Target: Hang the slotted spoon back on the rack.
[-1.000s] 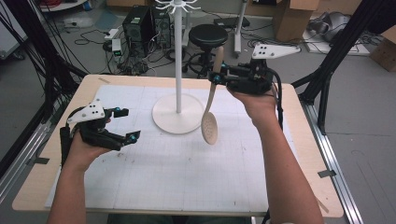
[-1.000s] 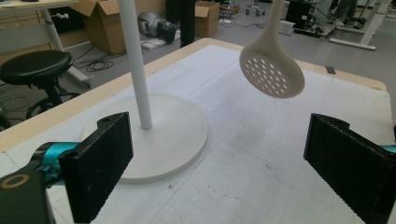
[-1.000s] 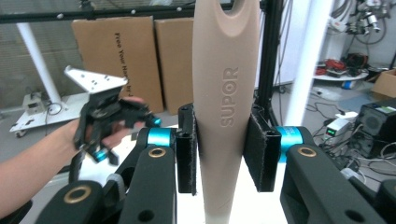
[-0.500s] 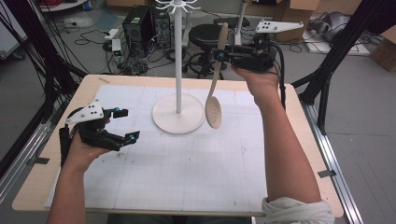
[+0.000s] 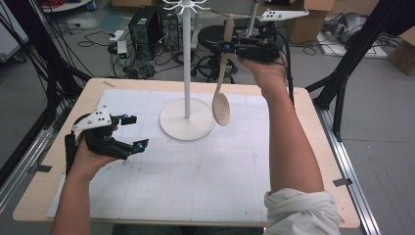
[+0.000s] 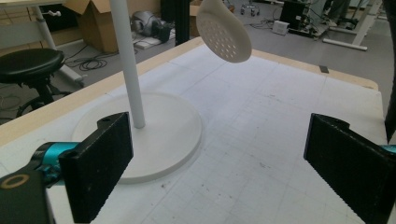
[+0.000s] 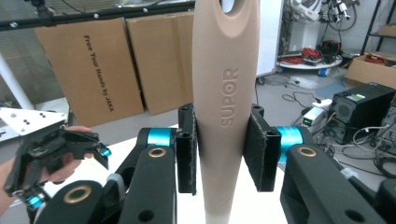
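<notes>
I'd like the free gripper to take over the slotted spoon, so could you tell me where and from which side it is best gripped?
Probably on the bare handle stretch just above the perforated bowl of the slotted spoon. It hangs upright from the right gripper, shut on its upper handle, so the open left gripper would rise and come in level from the left, jaws either side of the narrow handle; the rounded bowl offers poorer purchase.

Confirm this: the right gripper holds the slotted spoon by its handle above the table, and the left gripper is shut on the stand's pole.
One thing is wrong: the left gripper is open and holds nothing; in the left gripper view its jaws stand apart, short of the stand's pole. The right gripper does hold the slotted spoon by its handle.
</notes>
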Tool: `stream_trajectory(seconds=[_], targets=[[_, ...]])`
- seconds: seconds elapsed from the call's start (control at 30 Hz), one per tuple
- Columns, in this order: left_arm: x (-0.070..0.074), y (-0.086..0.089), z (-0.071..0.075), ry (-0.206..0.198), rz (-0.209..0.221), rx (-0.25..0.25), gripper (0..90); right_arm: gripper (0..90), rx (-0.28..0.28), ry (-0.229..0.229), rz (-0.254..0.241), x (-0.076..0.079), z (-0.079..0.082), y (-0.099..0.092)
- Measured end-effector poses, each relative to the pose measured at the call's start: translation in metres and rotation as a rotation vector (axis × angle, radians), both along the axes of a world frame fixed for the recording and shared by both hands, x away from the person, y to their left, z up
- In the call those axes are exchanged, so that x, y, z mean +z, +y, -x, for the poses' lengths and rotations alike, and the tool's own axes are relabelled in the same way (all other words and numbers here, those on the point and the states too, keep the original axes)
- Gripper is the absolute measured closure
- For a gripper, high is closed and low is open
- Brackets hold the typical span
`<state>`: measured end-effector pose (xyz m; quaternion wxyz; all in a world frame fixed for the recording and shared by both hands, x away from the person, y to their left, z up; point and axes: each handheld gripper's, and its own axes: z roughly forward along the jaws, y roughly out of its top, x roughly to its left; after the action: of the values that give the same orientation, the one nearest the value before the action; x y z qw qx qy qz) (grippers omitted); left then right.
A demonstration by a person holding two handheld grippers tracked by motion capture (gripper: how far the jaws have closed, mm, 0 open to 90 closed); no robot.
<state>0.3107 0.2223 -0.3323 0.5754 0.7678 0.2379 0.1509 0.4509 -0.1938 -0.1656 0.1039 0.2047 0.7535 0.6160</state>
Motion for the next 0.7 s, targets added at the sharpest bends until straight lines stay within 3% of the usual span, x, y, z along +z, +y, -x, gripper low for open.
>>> stream_trajectory(seconds=[0.37,0.7], targets=[[0.001,0.001,0.001,-0.005,0.012,-0.001,8.7,67.9,-0.035,0.019,0.059,0.010,-0.024,0.015],[0.000,-0.002,0.001,-0.001,0.000,-0.014,8.7,67.9,-0.047,0.026,0.077,0.015,-0.035,0.022]])
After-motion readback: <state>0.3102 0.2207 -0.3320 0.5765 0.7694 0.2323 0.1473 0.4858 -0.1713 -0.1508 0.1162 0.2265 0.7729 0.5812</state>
